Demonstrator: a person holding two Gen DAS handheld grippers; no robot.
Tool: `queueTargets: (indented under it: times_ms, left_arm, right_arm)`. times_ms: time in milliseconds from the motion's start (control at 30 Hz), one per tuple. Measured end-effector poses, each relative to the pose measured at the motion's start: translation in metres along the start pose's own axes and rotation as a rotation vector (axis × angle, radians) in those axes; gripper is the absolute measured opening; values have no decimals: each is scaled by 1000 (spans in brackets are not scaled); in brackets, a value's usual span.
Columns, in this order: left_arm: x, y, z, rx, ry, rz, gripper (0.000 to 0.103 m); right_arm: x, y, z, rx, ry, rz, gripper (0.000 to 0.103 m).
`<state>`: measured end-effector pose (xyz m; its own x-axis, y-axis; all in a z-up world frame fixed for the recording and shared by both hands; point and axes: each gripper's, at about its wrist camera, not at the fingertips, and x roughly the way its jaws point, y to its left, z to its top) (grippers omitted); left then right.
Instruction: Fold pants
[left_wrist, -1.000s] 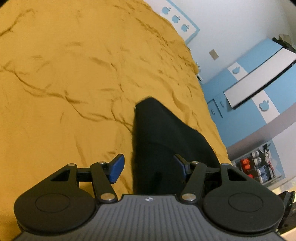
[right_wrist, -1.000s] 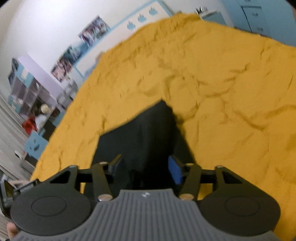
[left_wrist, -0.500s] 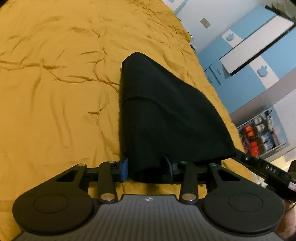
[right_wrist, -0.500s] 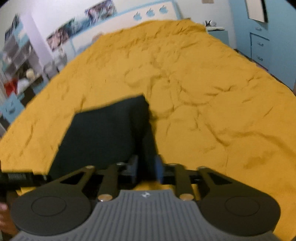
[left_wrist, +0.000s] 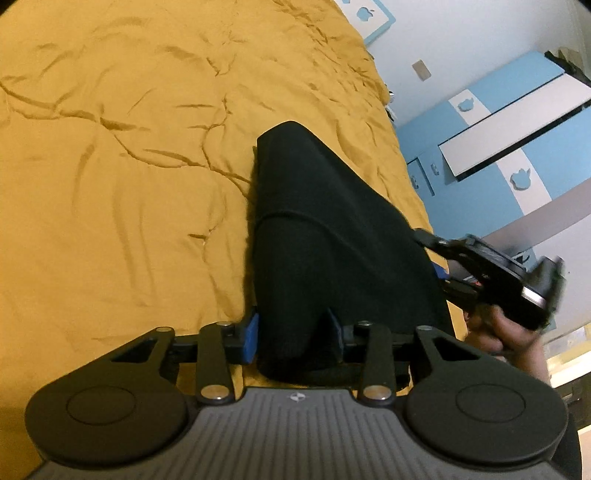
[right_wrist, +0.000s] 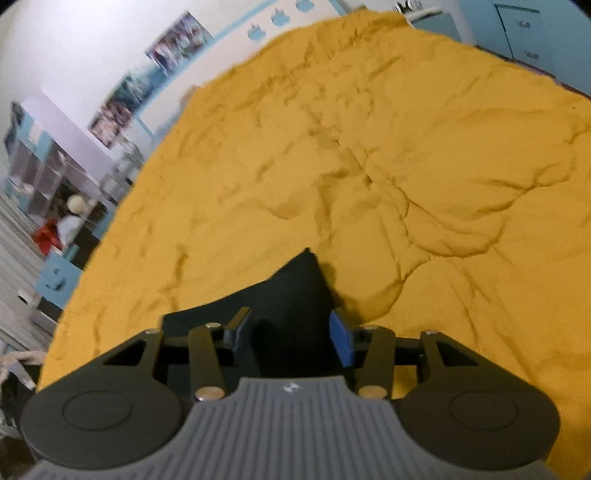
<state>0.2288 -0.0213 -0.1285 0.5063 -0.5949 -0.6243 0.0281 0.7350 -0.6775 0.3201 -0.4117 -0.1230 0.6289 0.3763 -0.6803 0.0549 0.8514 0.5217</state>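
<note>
The left claw (left_wrist: 293, 334) has just been closing its jaws, and they now pinch the near edge of the black pants (left_wrist: 332, 236), with the blue pads (left_wrist: 250, 338) pressed against the cloth on both sides. The pants spread out ahead of this claw over the yellow bedspread (left_wrist: 129, 166), coming to a folded corner at the far end. The right claw (right_wrist: 291, 334) is narrowed on the other near corner of the pants (right_wrist: 295, 295) (its jaws barely changed in the last moment), the cloth filling the gap between its pads. From the left view, the right claw (left_wrist: 437, 266) sits just to the right, held by a hand (left_wrist: 506, 336).
</note>
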Motion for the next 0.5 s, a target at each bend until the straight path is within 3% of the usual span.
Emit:
queueTargets:
  times_ms: [33, 67, 200, 267, 333, 367, 400, 500]
  left_arm:
    - [0, -1, 0, 7, -1, -3, 29]
    - [0, -3, 0, 22, -2, -6, 28]
    - [1, -6, -3, 48, -8, 0, 26]
    - [5, -7, -6, 46, -10, 12, 26]
    - [5, -10, -8, 67, -12, 30, 26]
    - [4, -11, -9, 76, -11, 30, 26]
    - [3, -11, -9, 78, -9, 28, 26]
    - [0, -6, -5, 58, -9, 5, 26]
  right_arm:
    - [6, 2, 3, -16, 12, -16, 13]
    - [7, 7, 5, -55, 3, -35, 7]
    - [-10, 22, 14, -180, -123, 77, 5]
    - [3, 19, 16, -197, -106, 30, 5]
    - [17, 16, 14, -225, -51, -63, 11]
    - [19, 13, 12, -231, -41, -109, 22]
    - [13, 9, 10, -211, -55, -121, 34]
    - [-24, -8, 3, -72, -112, -61, 34]
